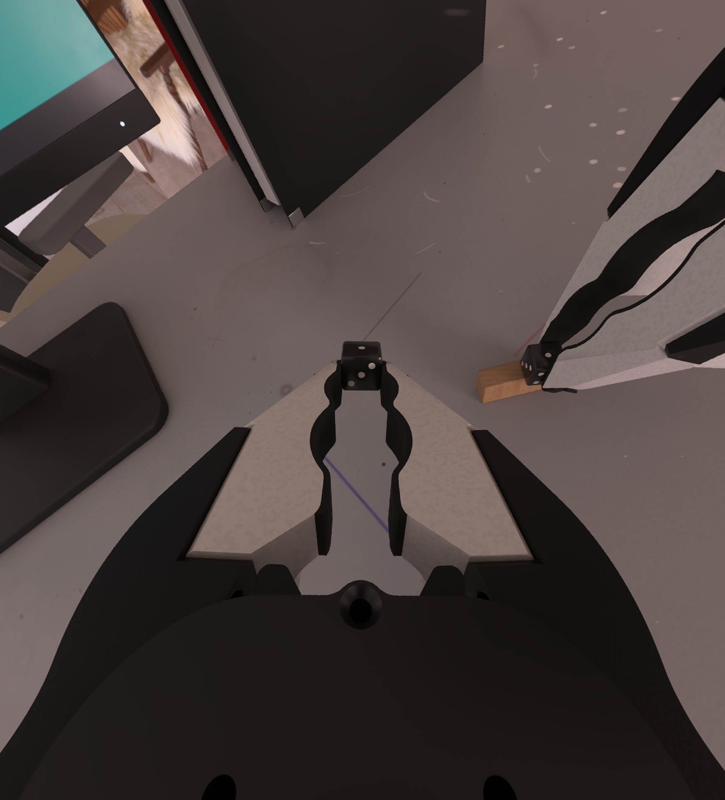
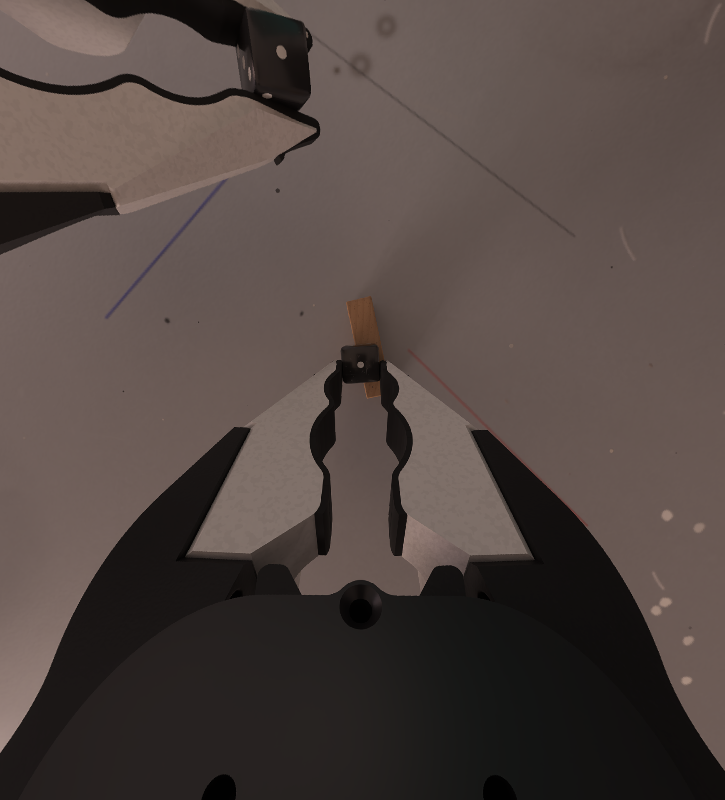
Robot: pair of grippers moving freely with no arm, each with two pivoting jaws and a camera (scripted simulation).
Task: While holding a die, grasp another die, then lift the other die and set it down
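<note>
My left tool (image 1: 361,368) is nearly closed, its fingertips clamped on the two sides of a black die (image 1: 361,366). On that die I see a face with three white pips turned toward the camera and a one-pip face above it. The die sits right at the tips, with the grey tabletop (image 1: 525,498) beneath it; I cannot tell whether it touches the surface or hangs just above.

My right tool (image 2: 361,366) is closed to the same narrow gap and grips a second die (image 2: 360,363), which shows one pip toward the camera. Right behind and under this die lies a small wooden block (image 2: 364,324). From the left wrist view the right tool (image 1: 540,366) comes in from the right, and its die (image 1: 538,363) sits against the top of the block (image 1: 503,383), apparently resting on or just over it.

From the right wrist view the left tool (image 2: 283,65) is at the upper left with its die (image 2: 276,65), well apart from the block.

Farther out in the left wrist view: a dark monitor base (image 1: 62,411) on the left, a monitor with a teal screen (image 1: 14,73) above it, and a large black box (image 1: 330,86) standing beyond the dice. The tabletop carries faint scratches and pale specks.
</note>
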